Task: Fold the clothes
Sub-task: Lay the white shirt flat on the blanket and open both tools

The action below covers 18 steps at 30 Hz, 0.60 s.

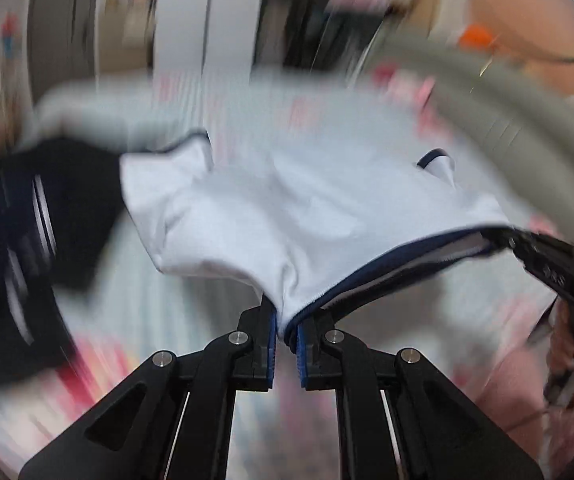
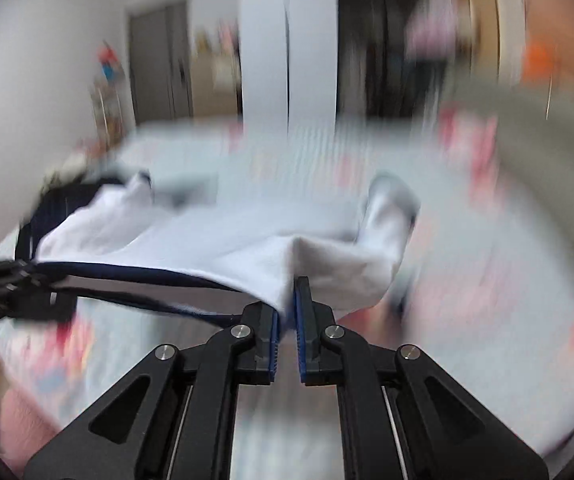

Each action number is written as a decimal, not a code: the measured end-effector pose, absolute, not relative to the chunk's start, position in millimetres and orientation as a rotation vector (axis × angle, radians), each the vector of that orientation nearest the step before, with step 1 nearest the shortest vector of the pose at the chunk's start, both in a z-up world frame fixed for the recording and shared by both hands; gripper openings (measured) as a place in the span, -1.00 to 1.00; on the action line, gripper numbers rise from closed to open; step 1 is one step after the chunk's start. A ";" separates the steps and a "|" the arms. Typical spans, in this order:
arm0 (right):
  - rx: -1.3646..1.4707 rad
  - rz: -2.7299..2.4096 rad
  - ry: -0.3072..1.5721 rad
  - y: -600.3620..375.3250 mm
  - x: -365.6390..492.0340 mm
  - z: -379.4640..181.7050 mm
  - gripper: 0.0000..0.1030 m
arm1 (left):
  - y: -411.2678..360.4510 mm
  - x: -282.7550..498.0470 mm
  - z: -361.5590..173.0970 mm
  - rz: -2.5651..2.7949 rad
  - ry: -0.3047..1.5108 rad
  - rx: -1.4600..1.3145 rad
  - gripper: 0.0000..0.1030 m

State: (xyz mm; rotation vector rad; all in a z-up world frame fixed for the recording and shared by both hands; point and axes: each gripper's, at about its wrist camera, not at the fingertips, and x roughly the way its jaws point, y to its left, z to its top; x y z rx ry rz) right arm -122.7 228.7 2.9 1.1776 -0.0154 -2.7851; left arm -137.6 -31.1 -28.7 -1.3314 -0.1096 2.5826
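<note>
White shirt (image 1: 295, 216) with navy trim hangs stretched between both claws above a blurred, pale striped bed (image 2: 467, 280). Left gripper (image 1: 285, 334) is clenched on one hem corner, right gripper (image 2: 285, 312) clenched on the other. Beyond, a dark garment (image 1: 27, 220) lies to the left.

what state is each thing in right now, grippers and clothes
left gripper: shut on the white shirt's navy-trimmed hem
right gripper: shut on the same hem
white shirt: unfolded, hem stretched between both grippers
dark garment: crumpled beside the shirt, not held
</note>
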 end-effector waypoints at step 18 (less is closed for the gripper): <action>1.369 -2.637 -0.311 261.8 -67.2 -80.1 -0.38 | -89.4 -90.1 -101.1 2.434 -0.610 -1.371 -0.35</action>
